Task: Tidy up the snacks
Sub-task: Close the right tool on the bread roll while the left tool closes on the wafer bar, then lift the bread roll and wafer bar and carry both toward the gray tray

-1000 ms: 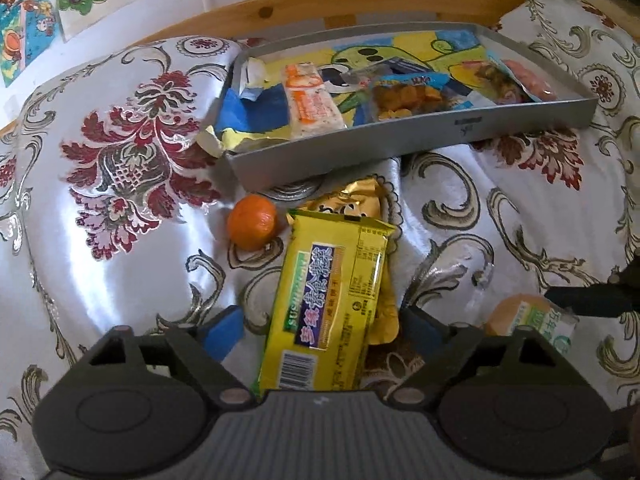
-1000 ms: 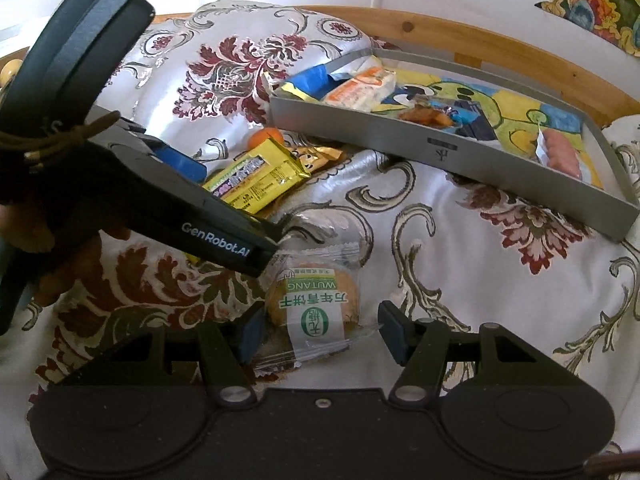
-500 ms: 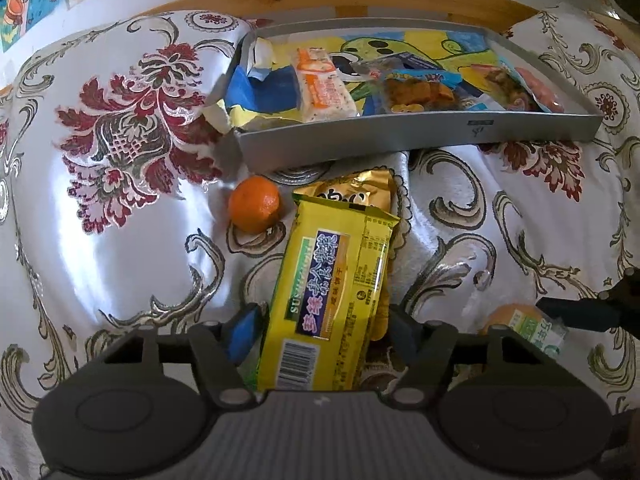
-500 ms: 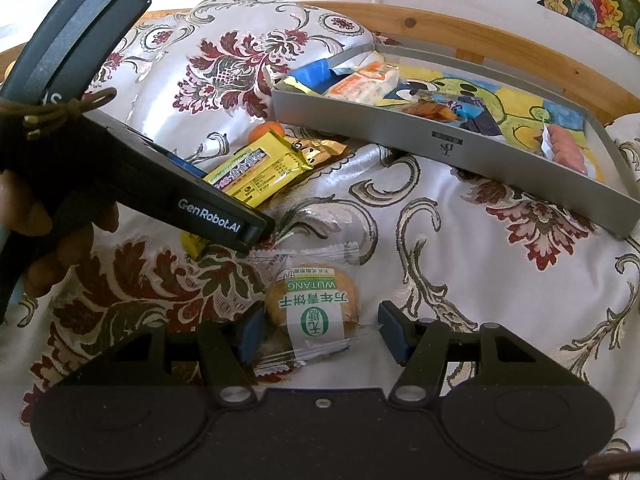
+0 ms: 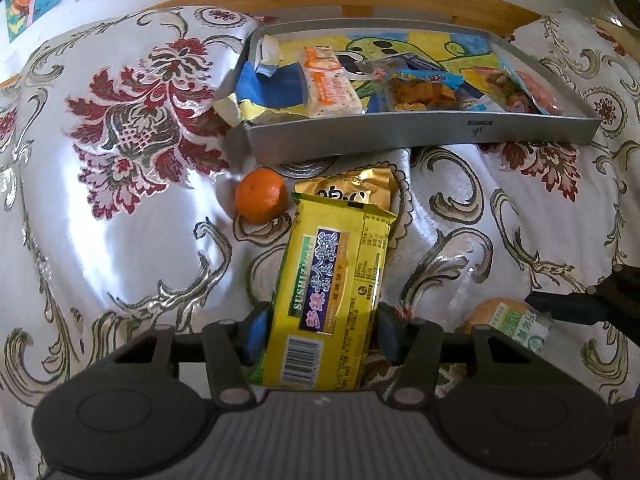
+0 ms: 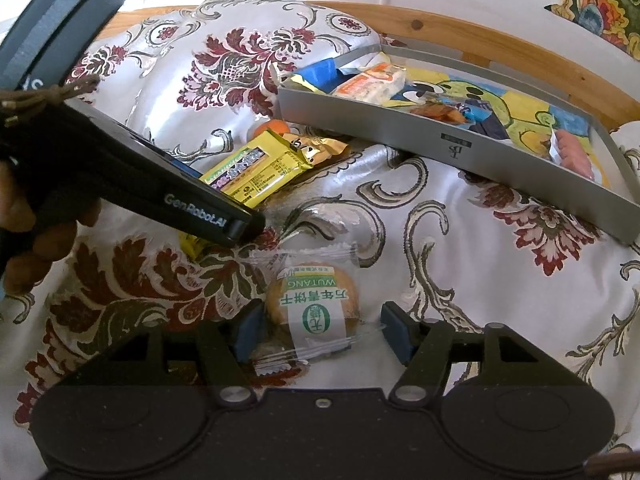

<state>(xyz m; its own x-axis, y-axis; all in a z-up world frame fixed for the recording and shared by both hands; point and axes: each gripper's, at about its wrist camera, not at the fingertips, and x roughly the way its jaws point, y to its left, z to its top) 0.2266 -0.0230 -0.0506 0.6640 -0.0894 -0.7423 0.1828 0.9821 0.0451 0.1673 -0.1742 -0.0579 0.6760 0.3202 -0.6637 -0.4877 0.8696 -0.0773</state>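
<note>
The yellow biscuit packet [image 5: 334,292] lies lengthwise on the flowered cloth [image 5: 132,240] between the blue pads of my left gripper [image 5: 319,330], which have closed against its sides near the barcode end. A gold wrapper [image 5: 356,188] pokes out beneath its far end, a mandarin [image 5: 261,195] just beside that. My right gripper [image 6: 318,330] is spread wide around a clear-wrapped round biscuit [image 6: 314,304], one pad touching, the other apart. The grey tray [image 5: 420,136] beyond holds several snacks.

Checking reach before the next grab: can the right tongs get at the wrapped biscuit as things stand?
Probably yes. The right tongs are open astride the wrapped biscuit, nothing lying between; the left tongs' tip sits just beyond it.
</note>
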